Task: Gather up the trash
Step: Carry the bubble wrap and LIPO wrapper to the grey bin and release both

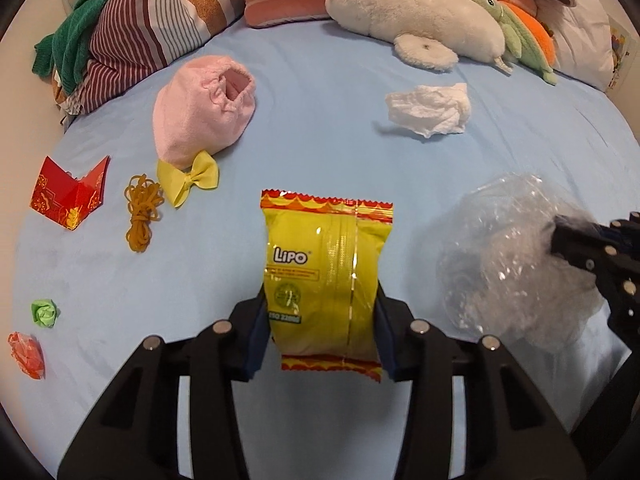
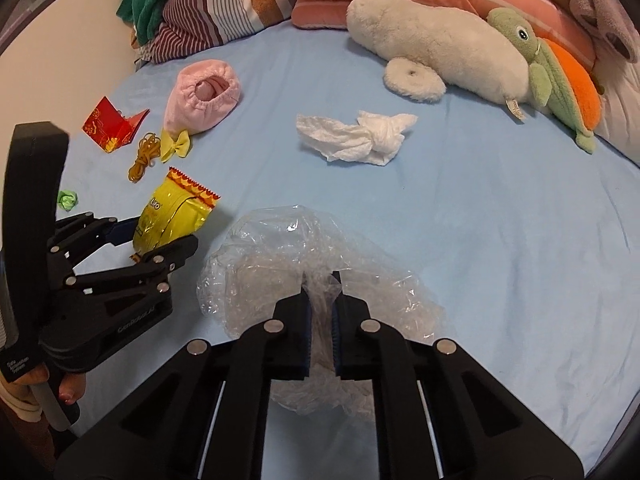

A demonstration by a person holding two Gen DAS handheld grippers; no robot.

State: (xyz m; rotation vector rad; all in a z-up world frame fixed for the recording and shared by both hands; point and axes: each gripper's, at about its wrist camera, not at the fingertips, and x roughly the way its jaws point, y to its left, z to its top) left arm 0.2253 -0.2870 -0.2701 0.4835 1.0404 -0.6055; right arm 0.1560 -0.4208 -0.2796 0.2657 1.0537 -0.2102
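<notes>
My left gripper [image 1: 320,312] is shut on a yellow snack wrapper [image 1: 324,264] with red zigzag ends, its pads pressing both sides; the wrapper [image 2: 172,216] and that gripper [image 2: 160,236] show at the left of the right wrist view. My right gripper [image 2: 321,280] is shut on a crumpled clear plastic bag [image 2: 280,264], pinching a fold between its fingers. The bag [image 1: 512,256] lies on the blue bed sheet [image 1: 320,128] to the right of the wrapper. A crumpled white tissue [image 1: 430,114] lies farther back. A green paper ball [image 1: 45,313] and a red-orange scrap [image 1: 27,354] lie at the left.
A pink fuzzy slipper [image 1: 204,112], a yellow bow [image 1: 188,178], tan rubber bands [image 1: 142,210] and a folded red envelope [image 1: 70,192] lie at the left. A white plush [image 1: 416,20], a green plush turtle [image 1: 516,28], pillows and striped bedding line the back. A wall [image 2: 72,32] borders the left.
</notes>
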